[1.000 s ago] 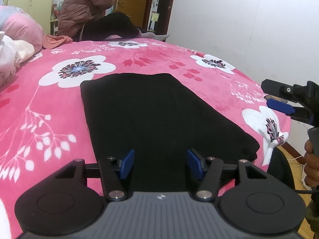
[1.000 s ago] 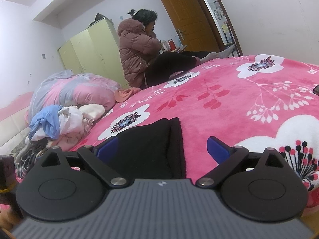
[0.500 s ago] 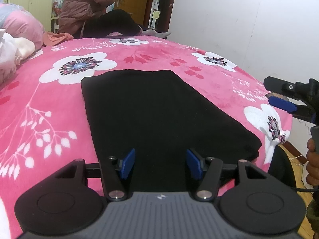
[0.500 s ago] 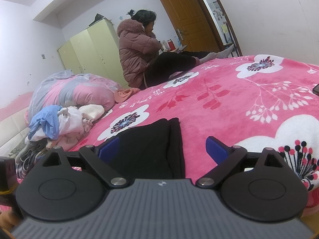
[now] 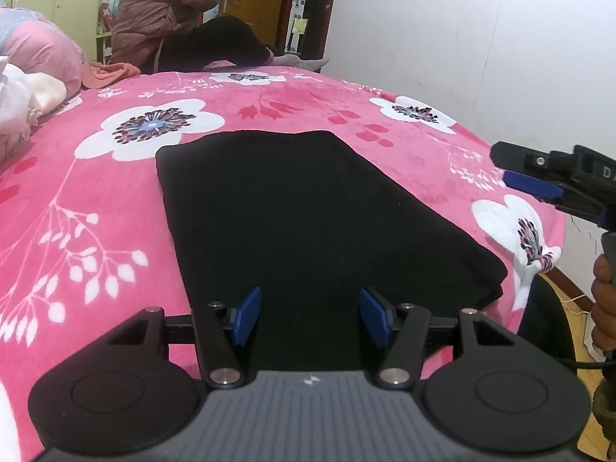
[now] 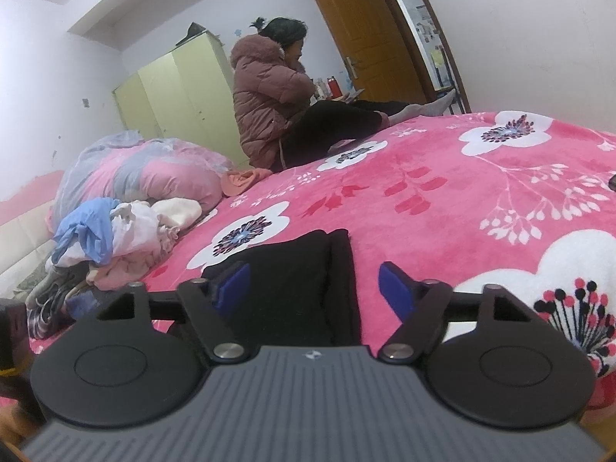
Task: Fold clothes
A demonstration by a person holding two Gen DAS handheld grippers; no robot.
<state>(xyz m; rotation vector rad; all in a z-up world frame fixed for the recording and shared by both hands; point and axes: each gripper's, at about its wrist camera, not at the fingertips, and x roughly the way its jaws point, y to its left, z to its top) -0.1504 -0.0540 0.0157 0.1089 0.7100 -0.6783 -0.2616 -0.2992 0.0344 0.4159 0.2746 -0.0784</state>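
A black garment (image 5: 308, 208) lies folded flat on the pink flowered blanket (image 5: 96, 208). My left gripper (image 5: 310, 315) hovers over its near edge, open, with the cloth showing between the blue pads (image 5: 246, 313) but not pinched. My right gripper (image 6: 313, 287) comes in low from the garment's right side. Its jaws are closing, and the folded edge of the black garment (image 6: 308, 269) lies between the pads, which do not press on it. In the left wrist view the right gripper (image 5: 508, 169) shows at the right edge, held by a hand (image 5: 602, 308).
A person in a puffy jacket (image 6: 265, 100) sits at the far edge of the bed. A pile of loose clothes (image 6: 115, 231) and a pink quilt (image 6: 154, 169) lie at the left. The bed's edge drops off on the right, close to a white wall (image 5: 462, 38).
The right gripper's jaws have drawn closer together around the garment's edge. The left gripper and the garment have not moved.
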